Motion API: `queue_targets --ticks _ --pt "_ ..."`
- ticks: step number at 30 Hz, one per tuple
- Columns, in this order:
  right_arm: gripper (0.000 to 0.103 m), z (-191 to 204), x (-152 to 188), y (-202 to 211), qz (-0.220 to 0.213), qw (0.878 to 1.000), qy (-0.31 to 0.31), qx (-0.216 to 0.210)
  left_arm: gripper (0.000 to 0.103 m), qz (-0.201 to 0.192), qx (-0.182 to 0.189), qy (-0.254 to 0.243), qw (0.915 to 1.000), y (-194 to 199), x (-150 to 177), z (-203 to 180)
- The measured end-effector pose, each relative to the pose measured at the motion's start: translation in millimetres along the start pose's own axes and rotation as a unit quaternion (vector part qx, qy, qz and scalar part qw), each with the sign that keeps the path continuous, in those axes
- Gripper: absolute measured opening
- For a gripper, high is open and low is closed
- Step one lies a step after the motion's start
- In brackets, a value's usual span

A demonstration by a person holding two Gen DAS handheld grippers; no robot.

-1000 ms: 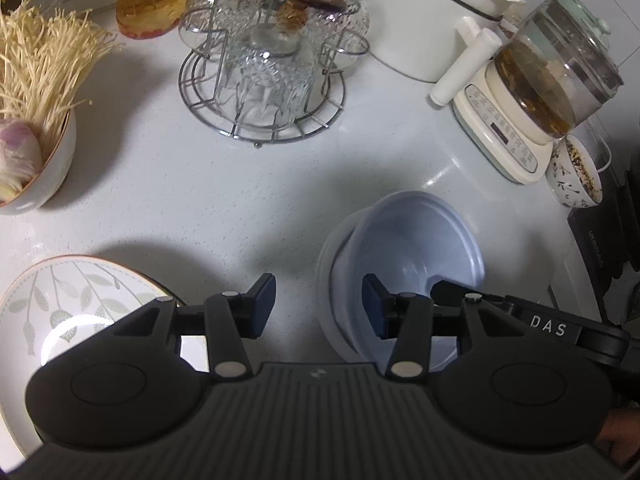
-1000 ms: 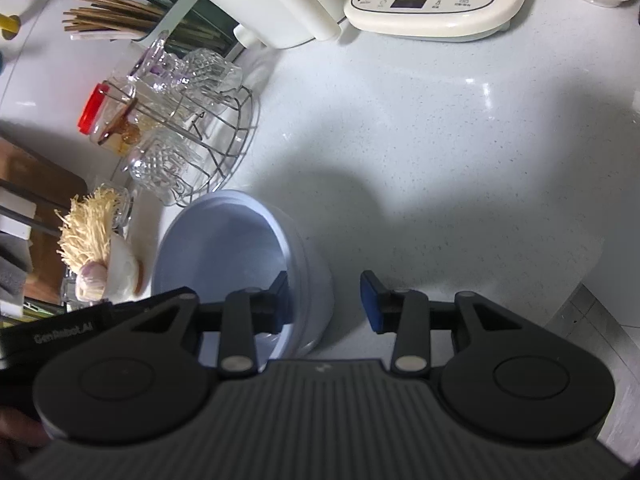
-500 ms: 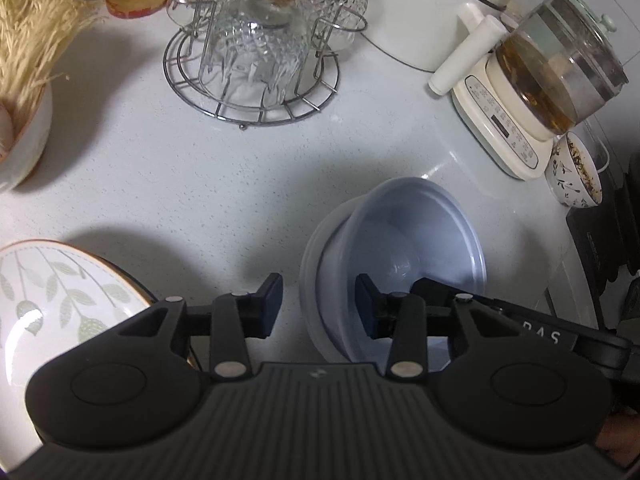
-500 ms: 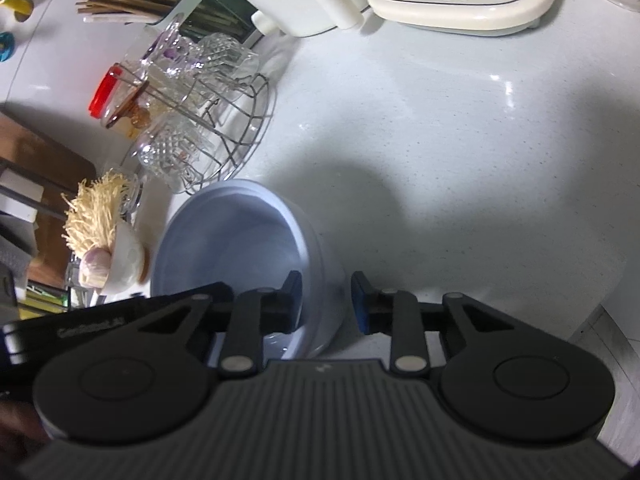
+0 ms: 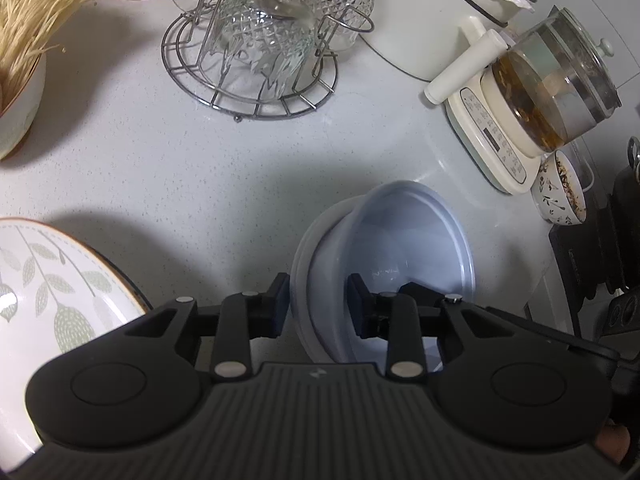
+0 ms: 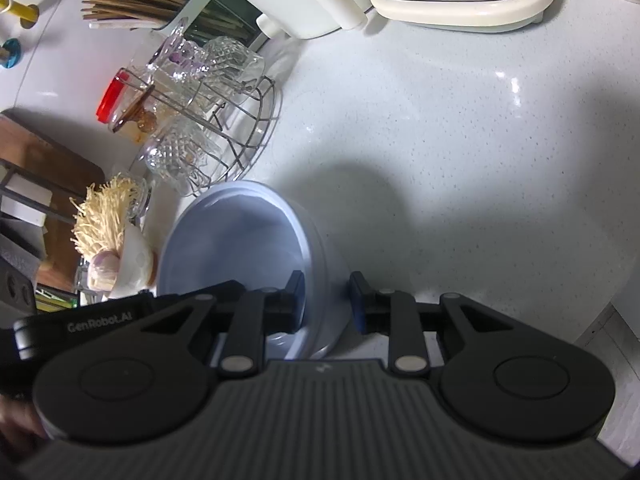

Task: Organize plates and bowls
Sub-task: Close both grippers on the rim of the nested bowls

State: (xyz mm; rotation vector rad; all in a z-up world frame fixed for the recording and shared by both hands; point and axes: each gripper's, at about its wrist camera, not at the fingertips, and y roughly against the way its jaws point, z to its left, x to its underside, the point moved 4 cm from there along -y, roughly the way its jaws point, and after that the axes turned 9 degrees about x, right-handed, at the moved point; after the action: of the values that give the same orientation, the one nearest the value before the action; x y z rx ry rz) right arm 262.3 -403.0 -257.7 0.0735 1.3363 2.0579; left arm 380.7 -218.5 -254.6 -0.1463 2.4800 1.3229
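The blue-grey bowl (image 5: 400,248) is seen resting on the white speckled surface (image 5: 200,168), near the front edge, with a wire rack of cut glasses (image 5: 256,48) behind it and a kettle base (image 5: 492,140) to its far right. It appears to sit nested in a second bowl of like colour, whose rim shows at its left side.

The left hand-held gripper (image 5: 318,306) is pitched steeply downward over the bowl's left wall. One pad is placed outside the wall and the other inside; the jaws have just been closing and are seen clamped on the rim.

The right hand-held gripper (image 6: 327,302) is likewise angled downward, at the bowl's opposite wall (image 6: 316,256). Its left finger is set inside the bowl and its right finger outside. The jaws have just been closing, and the rim is gripped between them. The body of the left tool, lettered in white, is visible at the left of this view.

A leaf-patterned plate (image 5: 48,280) lies on the surface to the left of the bowl, apart from it. A bowl of pale noodles (image 5: 20,40) stands further back on the left.
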Motion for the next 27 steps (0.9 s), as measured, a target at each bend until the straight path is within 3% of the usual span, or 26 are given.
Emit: queue_targets --ticks 15,18,27 --pt "0.028 12 3 34 -0.016 1.0 0.018 0.007 0.035 -0.008 0.001 -0.008 0.9999 29 9 -22" --pt "0.028 17 9 45 -0.016 1.0 0.014 0.008 0.036 -0.018 -0.002 -0.032 0.9993 44 15 -30" --pt "0.028 40 21 73 -0.048 0.998 0.036 0.02 0.036 -0.028 0.011 -0.033 0.999 77 19 -33"
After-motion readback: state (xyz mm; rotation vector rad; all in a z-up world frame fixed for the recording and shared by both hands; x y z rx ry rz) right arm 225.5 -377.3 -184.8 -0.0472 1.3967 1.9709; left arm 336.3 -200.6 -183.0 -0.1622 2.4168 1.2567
